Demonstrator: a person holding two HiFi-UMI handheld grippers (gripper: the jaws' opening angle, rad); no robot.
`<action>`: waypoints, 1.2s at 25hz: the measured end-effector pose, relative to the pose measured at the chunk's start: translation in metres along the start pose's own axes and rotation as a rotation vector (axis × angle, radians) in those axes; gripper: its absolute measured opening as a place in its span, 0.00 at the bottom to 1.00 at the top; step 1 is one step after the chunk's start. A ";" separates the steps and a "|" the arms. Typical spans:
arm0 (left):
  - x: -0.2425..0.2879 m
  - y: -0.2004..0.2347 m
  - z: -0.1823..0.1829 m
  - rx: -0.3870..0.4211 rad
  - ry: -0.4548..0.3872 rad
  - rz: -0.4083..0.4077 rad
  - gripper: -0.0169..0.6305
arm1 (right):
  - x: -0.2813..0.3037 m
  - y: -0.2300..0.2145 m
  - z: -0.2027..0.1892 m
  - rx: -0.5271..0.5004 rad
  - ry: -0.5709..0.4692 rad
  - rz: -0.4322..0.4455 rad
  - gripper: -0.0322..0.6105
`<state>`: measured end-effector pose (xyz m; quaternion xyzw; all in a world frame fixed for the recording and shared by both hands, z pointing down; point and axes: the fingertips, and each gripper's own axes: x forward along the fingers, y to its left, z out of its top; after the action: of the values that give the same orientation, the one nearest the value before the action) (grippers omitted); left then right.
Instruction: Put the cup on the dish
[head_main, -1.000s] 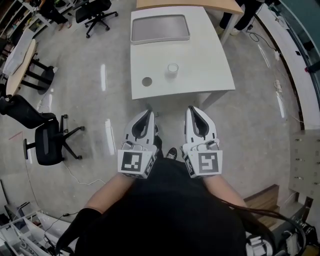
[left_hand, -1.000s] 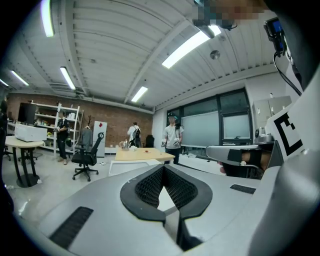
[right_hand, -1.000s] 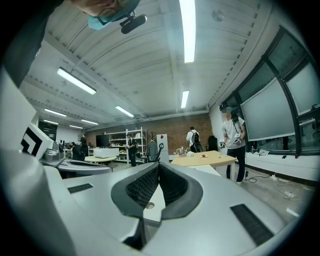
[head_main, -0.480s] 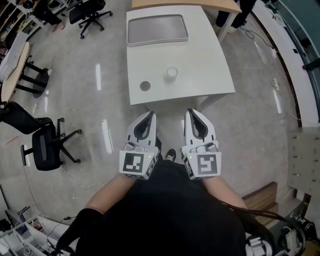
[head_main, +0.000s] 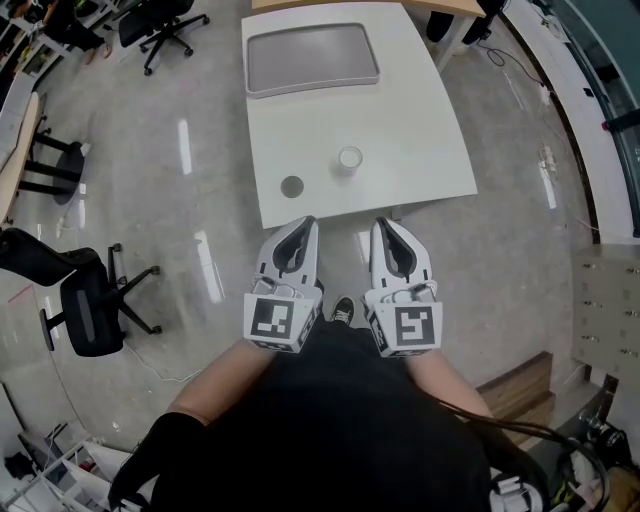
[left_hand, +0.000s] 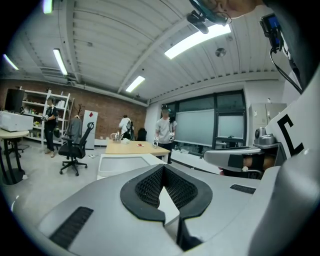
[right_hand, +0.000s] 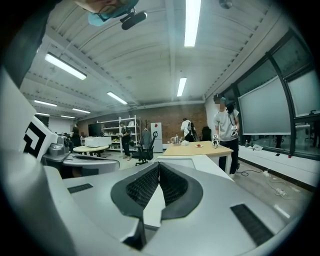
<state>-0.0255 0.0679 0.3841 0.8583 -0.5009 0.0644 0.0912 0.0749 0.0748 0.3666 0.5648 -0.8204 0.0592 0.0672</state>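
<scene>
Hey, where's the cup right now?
In the head view the cup stands on the white table near its front edge, just right of the small round dish and apart from it, with the grey tray at the far end.

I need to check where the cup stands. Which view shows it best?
The head view: the cup stands in plain sight on the white table, seen from above. Neither gripper view shows it; only the table's far part appears there.
</scene>
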 end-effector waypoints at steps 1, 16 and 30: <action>0.008 0.007 0.000 0.001 0.004 -0.006 0.04 | 0.010 -0.001 -0.001 0.001 0.008 -0.008 0.07; 0.132 0.080 -0.017 0.042 0.068 -0.167 0.04 | 0.144 -0.027 -0.037 -0.026 0.141 -0.063 0.07; 0.199 0.088 -0.079 0.028 0.209 -0.138 0.04 | 0.199 -0.048 -0.116 -0.008 0.343 0.100 0.26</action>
<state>-0.0058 -0.1258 0.5091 0.8805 -0.4275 0.1541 0.1351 0.0543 -0.1049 0.5172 0.5048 -0.8241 0.1547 0.2051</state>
